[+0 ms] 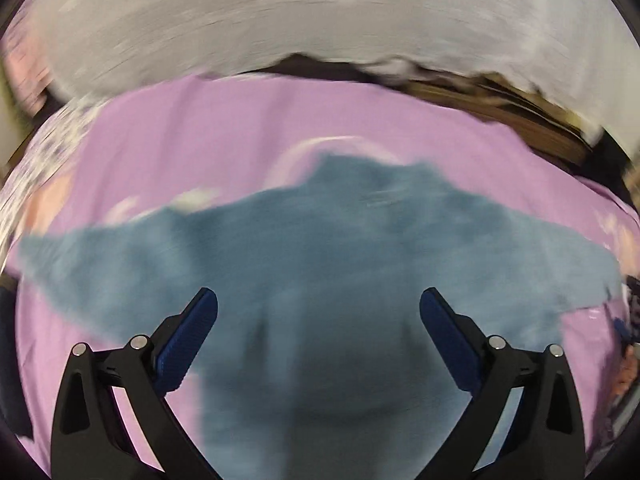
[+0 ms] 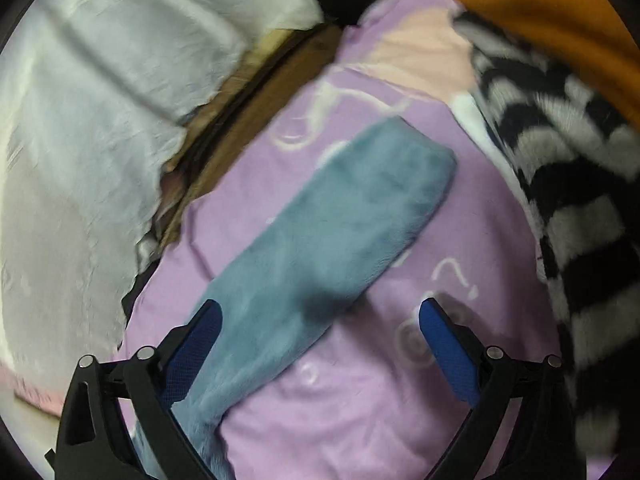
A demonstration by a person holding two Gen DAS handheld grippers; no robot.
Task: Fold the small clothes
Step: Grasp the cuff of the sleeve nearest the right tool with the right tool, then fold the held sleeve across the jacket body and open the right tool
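Closest to me on the left wrist view, my left gripper [image 1: 319,304] has its jaws spread wide with nothing between the blue pads [image 1: 188,344]. Directly under and ahead of that gap lies the blue-grey fleece garment [image 1: 320,248], laid out flat on the lilac sheet [image 1: 200,132]. Its body runs from below the jaws forward, and a sleeve reaches out past each finger, one off to the left, one off to the right. The picture is smeared, so I cannot tell whether the pads touch the cloth or hang just above it. Beyond the garment's far edge the sheet carries a pale printed ring, and farther still sits a white bedding mass [image 1: 280,12], with a strip of brown wood [image 1: 500,112] showing to the right between it and the sheet.

On the right wrist view, my right gripper [image 2: 320,316] is likewise released, jaws wide apart and holding nothing. A sleeve [image 2: 332,232] of the same garment passes over the left finger's pad and stretches diagonally forward and to the right, its rounded cuff end lying flat on the sheet well ahead of the jaws. The right finger [image 2: 448,348] stands over bare sheet, apart from the sleeve. Ahead and to the right of the jaws is a black-and-white striped fuzzy cloth [image 2: 568,184], and past that an orange fabric [image 2: 552,4] at the far upper right. Off to the left of the jaws the white bedding fills that side, with the brown wood between it and the sheet.
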